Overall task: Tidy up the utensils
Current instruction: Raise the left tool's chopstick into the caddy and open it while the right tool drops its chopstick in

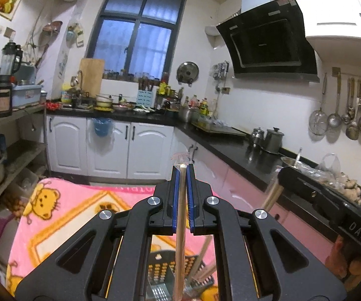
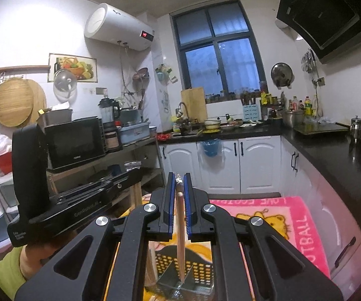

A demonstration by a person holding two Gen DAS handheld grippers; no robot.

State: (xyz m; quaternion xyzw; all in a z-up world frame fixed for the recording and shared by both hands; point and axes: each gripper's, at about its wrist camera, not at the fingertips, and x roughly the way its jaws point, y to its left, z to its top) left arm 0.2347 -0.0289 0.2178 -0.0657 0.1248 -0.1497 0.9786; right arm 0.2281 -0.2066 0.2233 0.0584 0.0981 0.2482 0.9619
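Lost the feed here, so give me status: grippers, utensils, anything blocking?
Left gripper shut on a wooden chopstick. Right gripper shut on another chopstick. Perforated utensil holder below, nothing blocking.

The pink blanket, right of the right hand-held gripper, reads "FOOTBALL" and, upside down, "LOVE". Left of it, the left hand-held gripper's body reads "GenRobot.AI". In the left wrist view, the right one's body shows "DAS".

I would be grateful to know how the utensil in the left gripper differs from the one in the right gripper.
The stick in the left gripper is a pale wooden stick; the right gripper holds a pinkish stick. The pale wooden stick looks round, the pinkish one flatter. Both are clamped upright, clear wrapping at their tips, lower ends over the perforated black holder.
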